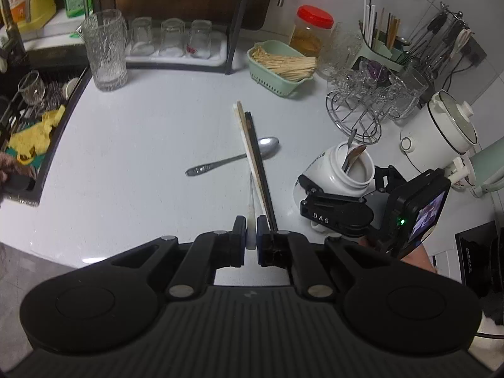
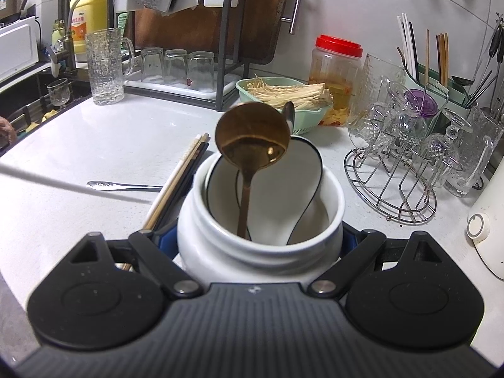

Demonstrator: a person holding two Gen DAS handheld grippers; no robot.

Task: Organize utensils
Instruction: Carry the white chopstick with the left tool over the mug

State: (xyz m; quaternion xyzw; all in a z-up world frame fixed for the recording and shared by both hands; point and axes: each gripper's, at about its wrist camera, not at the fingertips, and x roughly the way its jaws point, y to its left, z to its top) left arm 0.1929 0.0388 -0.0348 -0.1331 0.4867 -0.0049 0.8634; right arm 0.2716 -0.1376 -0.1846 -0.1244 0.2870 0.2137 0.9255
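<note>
My left gripper (image 1: 251, 239) is shut on a white chopstick (image 1: 251, 195), its tip raised off the counter. Several more chopsticks (image 1: 253, 154), white, beige and black, lie on the white counter across a steel spoon (image 1: 233, 157). My right gripper (image 2: 260, 242) is shut on a white ceramic jar (image 2: 261, 239), also in the left wrist view (image 1: 340, 173). The jar holds a bronze spoon (image 2: 252, 145), a white spoon with a black rim (image 2: 296, 170) and a steel spoon (image 2: 288, 115). The chopsticks (image 2: 176, 182) lie just left of the jar.
A green basket of enoki mushrooms (image 1: 280, 66) and a red-lidded jar (image 1: 312, 31) stand behind. A wire rack of glass cups (image 2: 409, 145), a chopstick holder (image 2: 428, 60) and a white kettle (image 1: 441, 126) are at the right. A glass pitcher (image 1: 105, 50) and the sink (image 1: 31, 119) are at the left.
</note>
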